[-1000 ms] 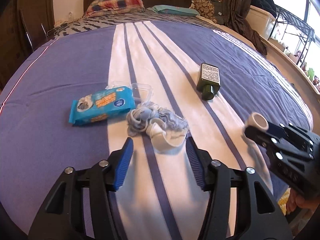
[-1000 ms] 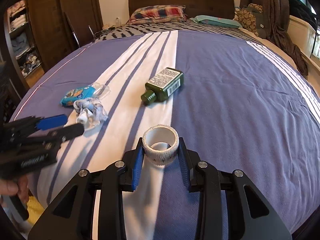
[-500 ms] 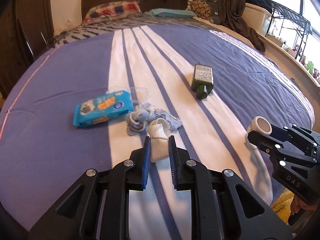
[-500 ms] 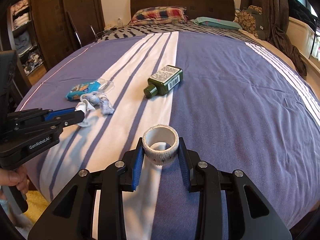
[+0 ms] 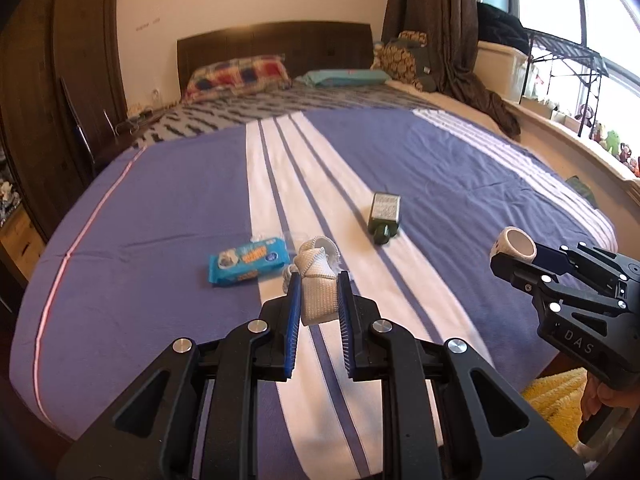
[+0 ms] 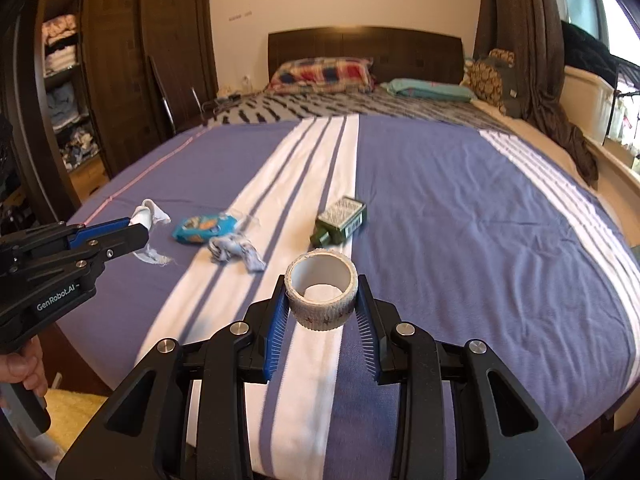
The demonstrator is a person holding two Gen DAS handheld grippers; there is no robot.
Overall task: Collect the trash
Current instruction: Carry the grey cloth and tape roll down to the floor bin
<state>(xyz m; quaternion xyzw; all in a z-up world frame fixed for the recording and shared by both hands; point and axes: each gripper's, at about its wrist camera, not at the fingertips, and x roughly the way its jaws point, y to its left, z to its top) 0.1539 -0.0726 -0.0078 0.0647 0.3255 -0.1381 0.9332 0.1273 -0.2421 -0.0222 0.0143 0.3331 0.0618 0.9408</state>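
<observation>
Left hand-held gripper (image 5: 319, 294): its blue pads are pressing on both sides of a white woven sock (image 5: 318, 280), which is hanging clear above the bed (image 5: 460, 168); the jaws have just been closing onto it. In the right wrist view the same gripper (image 6: 138, 230) is appearing at 9 o'clock, the sock (image 6: 150, 216) sticking out past its tips, and a person's hand (image 6: 22, 368) is gripping its handle at 8 o'clock.

Right hand-held gripper (image 6: 322, 302): it is clamping a white tape roll (image 6: 322, 294) between its pads, the roll's open core facing up, held above the striped bedspread. In the left wrist view this gripper (image 5: 516, 254) is showing at 3 o'clock with the roll (image 5: 514, 244) at its tip.

Trash lying on the bed: a blue snack packet (image 5: 248, 260) is resting at 10 o'clock from the left gripper's tips, on the purple part just beside the white band. A crumpled blue-grey cloth (image 6: 236, 250) is lying on the white stripes just beside the packet (image 6: 204, 228), at 10 o'clock from the tape roll. A dark green bottle (image 6: 340, 222) is lying on its side at 12 o'clock from the roll, cap pointing toward the camera, well apart from the packet.
</observation>
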